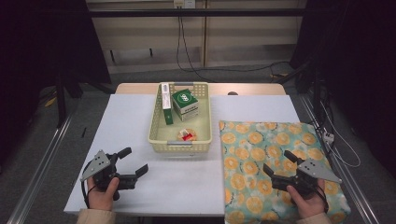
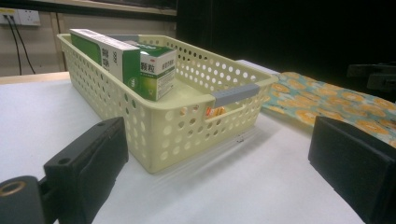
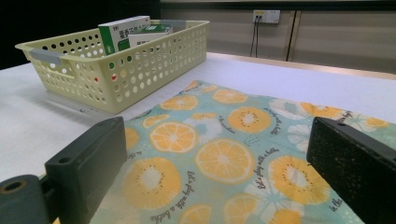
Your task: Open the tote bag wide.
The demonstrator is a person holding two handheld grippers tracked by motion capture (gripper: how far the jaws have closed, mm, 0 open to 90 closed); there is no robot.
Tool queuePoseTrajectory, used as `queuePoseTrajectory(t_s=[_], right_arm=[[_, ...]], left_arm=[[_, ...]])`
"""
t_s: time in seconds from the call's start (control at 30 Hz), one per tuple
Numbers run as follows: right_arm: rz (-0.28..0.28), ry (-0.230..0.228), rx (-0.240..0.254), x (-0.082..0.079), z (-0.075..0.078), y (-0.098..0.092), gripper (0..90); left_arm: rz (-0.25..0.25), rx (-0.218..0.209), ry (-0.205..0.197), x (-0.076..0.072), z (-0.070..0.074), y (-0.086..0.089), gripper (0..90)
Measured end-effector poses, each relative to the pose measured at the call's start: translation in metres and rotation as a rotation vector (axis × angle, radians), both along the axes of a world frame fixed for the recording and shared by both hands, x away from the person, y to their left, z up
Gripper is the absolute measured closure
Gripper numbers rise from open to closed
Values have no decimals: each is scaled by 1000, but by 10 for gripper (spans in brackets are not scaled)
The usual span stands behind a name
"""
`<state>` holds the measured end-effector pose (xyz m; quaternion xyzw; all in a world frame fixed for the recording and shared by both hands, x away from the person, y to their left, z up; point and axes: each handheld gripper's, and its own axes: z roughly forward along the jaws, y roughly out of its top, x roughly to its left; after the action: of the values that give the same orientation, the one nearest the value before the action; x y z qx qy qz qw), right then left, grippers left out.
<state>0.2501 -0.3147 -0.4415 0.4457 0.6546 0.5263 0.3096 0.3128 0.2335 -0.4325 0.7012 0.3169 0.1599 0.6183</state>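
Note:
A pale yellow perforated basket (image 1: 157, 129) (image 2: 154, 140) (image 3: 140, 74) stands at the table's middle back. Inside it are a long green and white box (image 1: 166, 103) (image 2: 109, 56), a squarer green box (image 1: 185, 103) (image 2: 158, 70) and a small red and orange packet (image 1: 187, 136). A teal cloth with orange slices (image 1: 261, 149) (image 3: 219, 154) (image 2: 327, 100) lies flat at the right. My left gripper (image 1: 132, 162) (image 2: 219, 182) is open over bare white table, jaws pointing toward the basket. My right gripper (image 1: 279, 163) (image 3: 219, 186) is open above the cloth, nothing between its jaws.
The white table top (image 1: 126, 130) has free room left of the basket and in front of it. A wooden strip (image 1: 252, 88) edges the table's back. Cables (image 1: 187, 56) hang from wall sockets behind. A power strip (image 1: 328, 137) lies on the floor at the right.

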Motion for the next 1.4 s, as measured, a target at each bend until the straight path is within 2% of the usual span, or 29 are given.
queuePoseTrajectory(t_s=[0.2,0.33,0.37,0.47,0.5,0.6,0.63,0.67,0.77,0.93,1.03,1.13,1.23,1.4], right_arm=[[1,20,-23,1,1,3,51],[-2,37,-21,3,1,5,56],[-1,54,-51,4,3,8,61],[19,60,-75,7,6,14,64],[28,65,-82,7,6,17,64],[55,85,-96,8,8,23,58],[85,115,-109,9,10,33,55],[97,127,-114,9,11,39,53],[148,149,-157,9,13,59,52],[227,185,-177,13,7,83,61],[249,215,-191,16,2,93,78],[300,252,-208,17,-1,102,215],[330,278,-218,17,-5,109,191],[365,319,-259,14,-12,116,200]], left_arm=[[-3,1,-2,-1,0,-1,50],[-3,3,-2,-1,0,-1,49],[-3,5,-1,-1,0,-1,49],[-5,11,4,-1,-1,-3,49],[-6,24,3,-1,-1,-3,50],[-8,24,3,-1,-1,-4,50],[-9,23,3,-1,-1,-5,49],[-9,22,3,-1,-1,-5,50],[-9,23,1,-1,-1,-4,50],[0,8,0,-2,-1,-3,50],[-3,13,3,-2,0,-4,50],[-14,20,4,-1,-1,-5,50],[-16,18,-1,-1,-1,-6,50],[-18,17,-1,-2,0,-6,50]])
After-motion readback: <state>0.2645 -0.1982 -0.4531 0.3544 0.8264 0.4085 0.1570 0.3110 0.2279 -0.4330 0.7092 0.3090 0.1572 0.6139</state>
